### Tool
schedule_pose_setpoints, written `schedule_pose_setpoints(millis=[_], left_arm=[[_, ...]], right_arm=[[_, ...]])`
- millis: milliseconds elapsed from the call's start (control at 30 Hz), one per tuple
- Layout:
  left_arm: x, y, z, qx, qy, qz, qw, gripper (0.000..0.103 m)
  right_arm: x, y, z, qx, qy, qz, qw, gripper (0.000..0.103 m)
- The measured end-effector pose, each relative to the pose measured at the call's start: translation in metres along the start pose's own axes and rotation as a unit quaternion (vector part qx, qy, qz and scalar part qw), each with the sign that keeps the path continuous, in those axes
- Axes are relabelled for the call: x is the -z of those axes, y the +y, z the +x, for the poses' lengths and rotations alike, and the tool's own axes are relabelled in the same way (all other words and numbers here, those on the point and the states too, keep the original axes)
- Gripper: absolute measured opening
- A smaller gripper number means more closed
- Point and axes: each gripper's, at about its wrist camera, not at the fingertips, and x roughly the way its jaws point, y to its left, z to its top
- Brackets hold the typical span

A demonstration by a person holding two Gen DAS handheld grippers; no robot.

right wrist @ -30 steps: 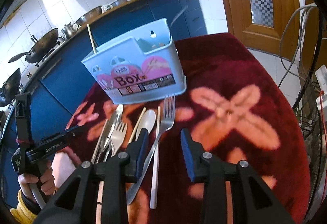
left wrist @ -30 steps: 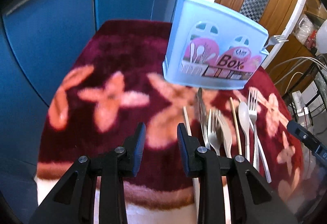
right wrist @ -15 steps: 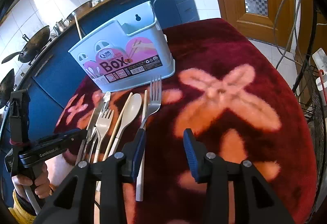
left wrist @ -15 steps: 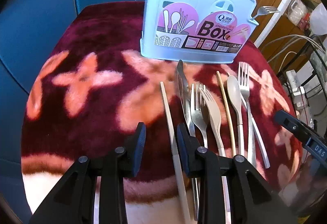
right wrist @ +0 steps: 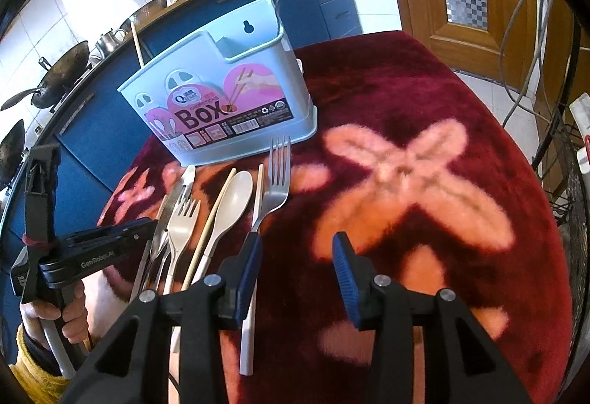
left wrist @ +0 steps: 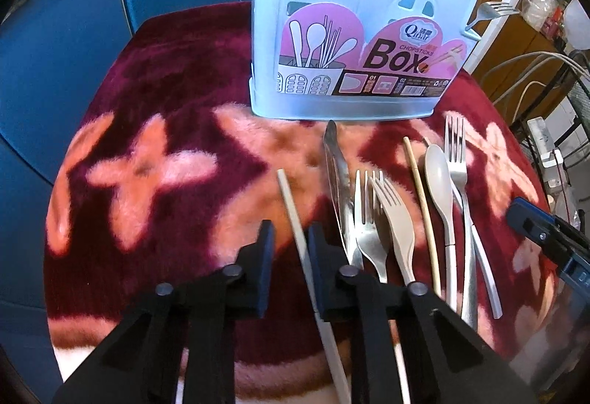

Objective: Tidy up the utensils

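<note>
Moved: left claw (left wrist: 287,241) just narrowed around pale chopstick (left wrist: 291,208), contact unclear | right claw (right wrist: 295,256) open, empty | progress: most utensils lie outside box (left wrist: 354,46).

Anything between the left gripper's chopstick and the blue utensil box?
Nothing visible. The left gripper has just been closing around the pale chopstick, which lies leftmost in the row. Only bare blanket separates it from the utensil box; the knife lies beside it.
</note>
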Motion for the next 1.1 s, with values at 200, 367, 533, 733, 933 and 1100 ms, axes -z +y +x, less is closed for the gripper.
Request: schedule_pose_setpoints(millis=[200, 367, 533, 733, 933, 1100], left_arm=[[-0.001, 0.003, -0.003, 0.02, -0.009, -0.01, 0.9997, 0.003], [-0.002, 0.01, -0.012, 0.032, -0.037, -0.029, 0.9984, 0.003], [-0.002, 0.016, -0.017, 0.045, -0.049, -0.043, 0.9968, 0.003], [-0.004, 0.018, -0.026, 0.06, -0.075, -0.049, 0.9942, 0.002], [-0.005, 0.016, -0.036, 0.066, -0.103, -0.046, 0.9914, 0.002], [-0.005, 0.017, -0.044, 0.069, -0.121, -0.049, 0.9891, 0.002]], right_arm=[[-0.014, 0.002, 0.015, -0.005, 0.006, -0.008, 1.0, 0.044], [-0.027, 0.0, 0.034, -0.013, 0.016, -0.008, 1.0, 0.044], [-0.038, -0.005, 0.049, -0.024, 0.017, -0.002, 1.0, 0.044], [-0.048, -0.004, 0.06, -0.04, 0.01, -0.018, 0.999, 0.043], [-0.053, -0.006, 0.068, -0.069, 0.004, -0.013, 0.997, 0.013], [-0.051, -0.002, 0.055, -0.067, -0.02, -0.029, 0.997, 0.009]])
